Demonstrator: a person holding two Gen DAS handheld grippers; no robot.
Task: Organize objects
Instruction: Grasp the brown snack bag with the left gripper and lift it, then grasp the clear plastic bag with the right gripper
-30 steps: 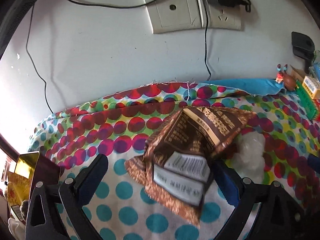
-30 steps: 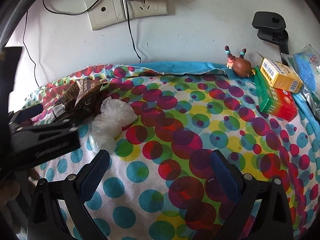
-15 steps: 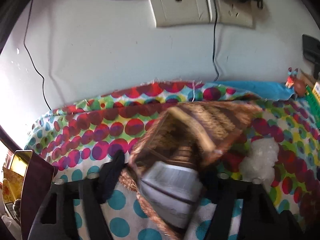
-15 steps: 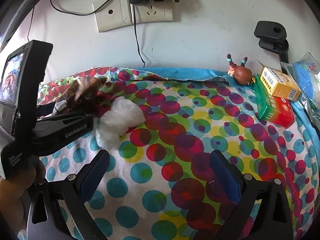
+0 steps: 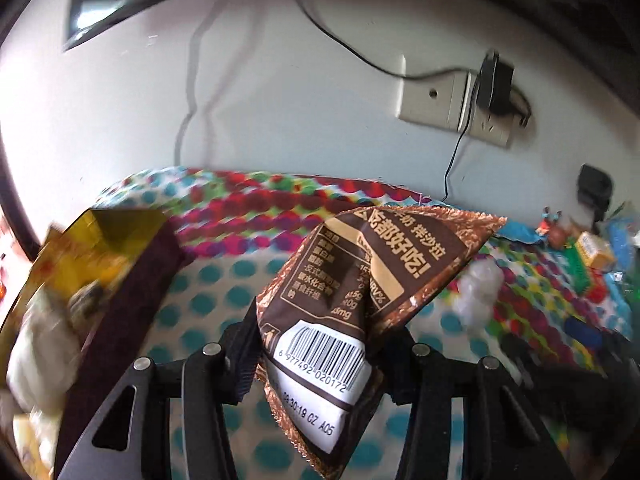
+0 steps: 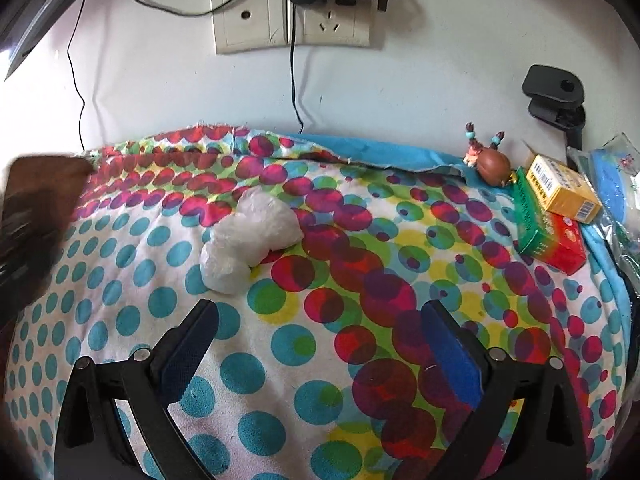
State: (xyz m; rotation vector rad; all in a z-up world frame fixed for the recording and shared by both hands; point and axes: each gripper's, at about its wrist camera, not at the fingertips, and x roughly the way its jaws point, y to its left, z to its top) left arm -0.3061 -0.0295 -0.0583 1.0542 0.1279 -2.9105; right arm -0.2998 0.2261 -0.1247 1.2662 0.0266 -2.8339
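My left gripper (image 5: pixel 320 344) is shut on a brown snack packet (image 5: pixel 360 300) with a white barcode label and holds it above the dotted cloth. The packet shows as a brown blur at the left edge of the right wrist view (image 6: pixel 36 216). A crumpled white plastic bag (image 6: pixel 250 238) lies on the cloth, left of and beyond my right gripper (image 6: pixel 320 344), which is open and empty above the cloth. The bag also shows in the left wrist view (image 5: pixel 478 292).
A dark box with yellow lining (image 5: pixel 112 264) holding items stands at the left. A green-red box (image 6: pixel 548 232), a yellow box (image 6: pixel 560 188), a brown figurine (image 6: pixel 492 162) and a blue packet (image 6: pixel 616 188) sit at the right. Wall sockets with cables (image 6: pixel 292 20) are behind.
My left gripper has closed on the brown packet, lifted it off the cloth and swung left toward the box. The right gripper has edged forward and stays open.
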